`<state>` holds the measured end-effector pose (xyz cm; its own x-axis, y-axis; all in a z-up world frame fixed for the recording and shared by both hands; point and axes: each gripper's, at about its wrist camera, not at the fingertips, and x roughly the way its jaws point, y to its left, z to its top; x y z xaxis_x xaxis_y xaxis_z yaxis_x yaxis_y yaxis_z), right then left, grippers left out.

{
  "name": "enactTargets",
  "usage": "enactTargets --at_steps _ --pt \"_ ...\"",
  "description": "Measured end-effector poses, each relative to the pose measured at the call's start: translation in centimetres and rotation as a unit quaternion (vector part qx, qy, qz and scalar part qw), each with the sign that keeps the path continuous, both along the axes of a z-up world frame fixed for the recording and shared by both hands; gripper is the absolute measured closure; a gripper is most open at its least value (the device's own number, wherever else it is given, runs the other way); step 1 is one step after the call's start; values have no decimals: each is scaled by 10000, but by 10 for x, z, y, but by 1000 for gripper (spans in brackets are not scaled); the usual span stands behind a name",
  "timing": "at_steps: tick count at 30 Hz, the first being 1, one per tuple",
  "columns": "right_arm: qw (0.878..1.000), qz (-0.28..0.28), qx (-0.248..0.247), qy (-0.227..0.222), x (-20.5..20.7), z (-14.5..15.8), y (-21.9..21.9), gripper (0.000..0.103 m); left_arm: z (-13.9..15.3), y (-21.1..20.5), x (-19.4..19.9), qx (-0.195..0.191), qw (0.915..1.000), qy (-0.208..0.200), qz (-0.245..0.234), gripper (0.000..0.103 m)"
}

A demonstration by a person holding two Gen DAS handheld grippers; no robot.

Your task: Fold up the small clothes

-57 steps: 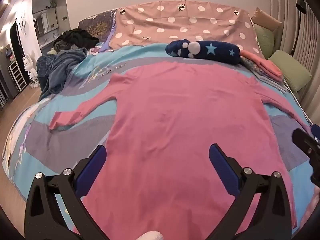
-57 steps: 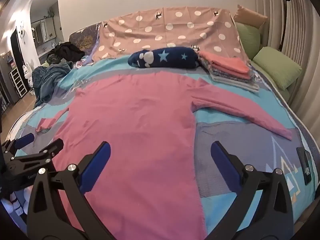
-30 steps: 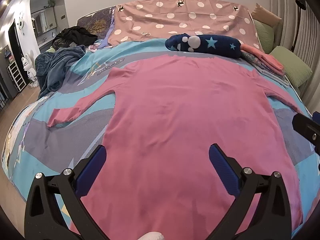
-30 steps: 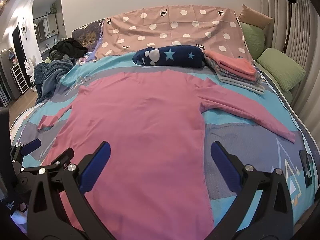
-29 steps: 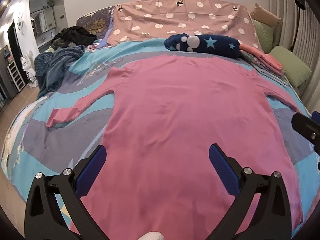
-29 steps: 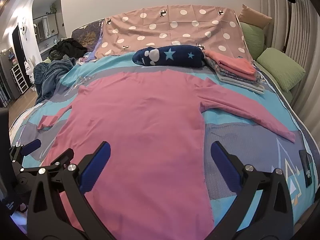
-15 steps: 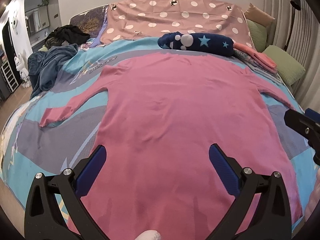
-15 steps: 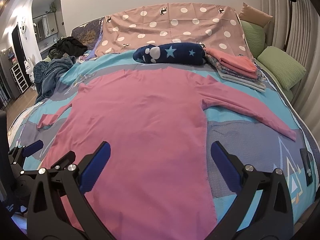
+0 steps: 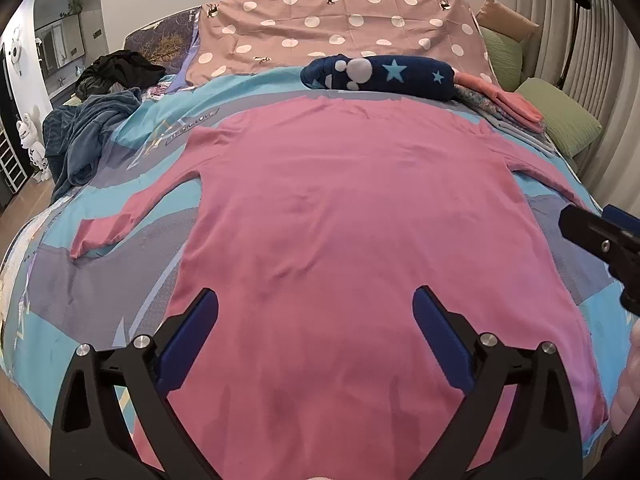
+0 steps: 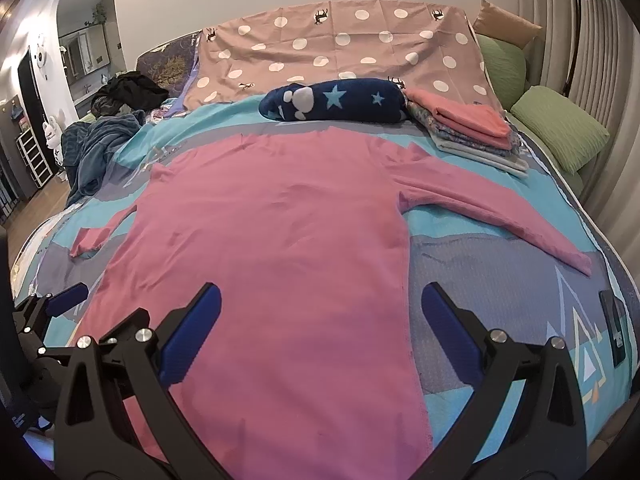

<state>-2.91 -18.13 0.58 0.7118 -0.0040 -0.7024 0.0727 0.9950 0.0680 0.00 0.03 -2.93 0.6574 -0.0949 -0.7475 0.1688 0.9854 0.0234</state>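
Pink top (image 9: 352, 216) flat mid-bed (image 9: 80, 280), sleeves out; left gripper (image 9: 314, 312) and right gripper (image 10: 320, 308) both released above hem; folded stack (image 10: 464, 124) at headboard-right corner.

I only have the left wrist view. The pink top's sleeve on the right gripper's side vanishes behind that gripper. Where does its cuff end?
Observer: From the right wrist view, that sleeve of the pink top lies flat and straight, angled outward. Its cuff rests unfolded on a grey patch of the bedcover.
Operator: Anything near the cuff?
Observer: A dark, flat, phone-like object lies on the bedcover beyond the cuff, near the bed's edge and apart from it.
Operator: Is the right gripper ready?
Observer: The right gripper is open and empty, with the top's side hem between its fingers.
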Motion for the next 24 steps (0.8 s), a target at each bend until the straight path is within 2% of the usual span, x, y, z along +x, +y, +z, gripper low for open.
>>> enactTargets --at_steps 8,13,24 --pt "10000 17 -40 81 3 -4 3 2 2 3 -1 -58 10000 18 11 5" --pt "9999 -16 -55 154 4 -6 5 2 1 11 0 -295 9995 51 37 11" --pt "9997 -31 -124 216 9 -10 8 2 -1 15 2 -285 9996 41 13 11"
